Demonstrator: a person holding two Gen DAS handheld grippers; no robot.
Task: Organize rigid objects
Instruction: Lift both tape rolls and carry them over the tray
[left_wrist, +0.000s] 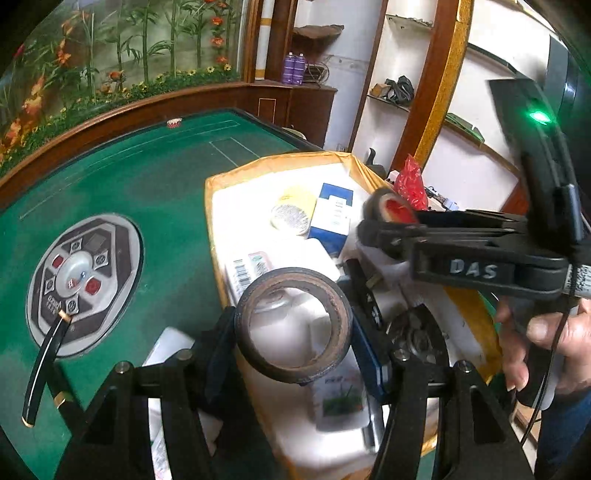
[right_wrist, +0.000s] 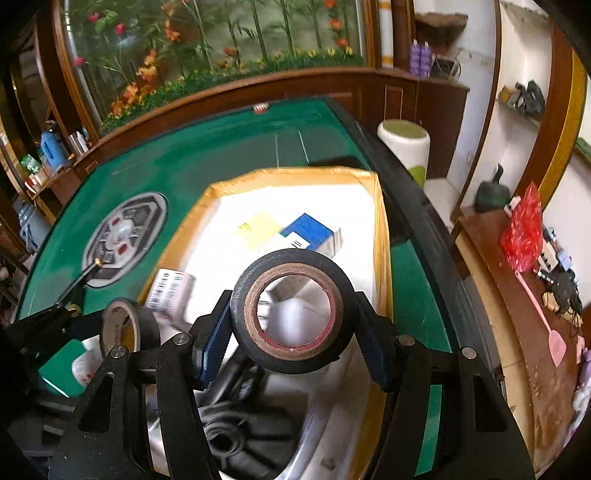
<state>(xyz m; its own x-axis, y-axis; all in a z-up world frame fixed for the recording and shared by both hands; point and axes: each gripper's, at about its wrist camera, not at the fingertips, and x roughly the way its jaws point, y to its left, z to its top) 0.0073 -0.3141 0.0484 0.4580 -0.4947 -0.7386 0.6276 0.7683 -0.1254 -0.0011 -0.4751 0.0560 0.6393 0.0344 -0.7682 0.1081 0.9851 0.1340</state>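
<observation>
— Over the foam box (right_wrist: 376, 206) on the green table (left_wrist: 155, 206), each gripper carries a black tape roll?

— Yes. The left gripper (left_wrist: 295, 332) clamps one roll (left_wrist: 293, 325), the right gripper (right_wrist: 291, 325) another (right_wrist: 291, 314), pads on outer rims. Light, stiff, likely slick; squeezing across the rim seems surest.

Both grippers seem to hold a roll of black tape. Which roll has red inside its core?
The right gripper's black tape roll has it: a red ring lines its brown cardboard core. The left gripper's roll is plain brown inside.

Matt black tape roll (right_wrist: 291, 310), seemingly cardboard-cored
</observation>
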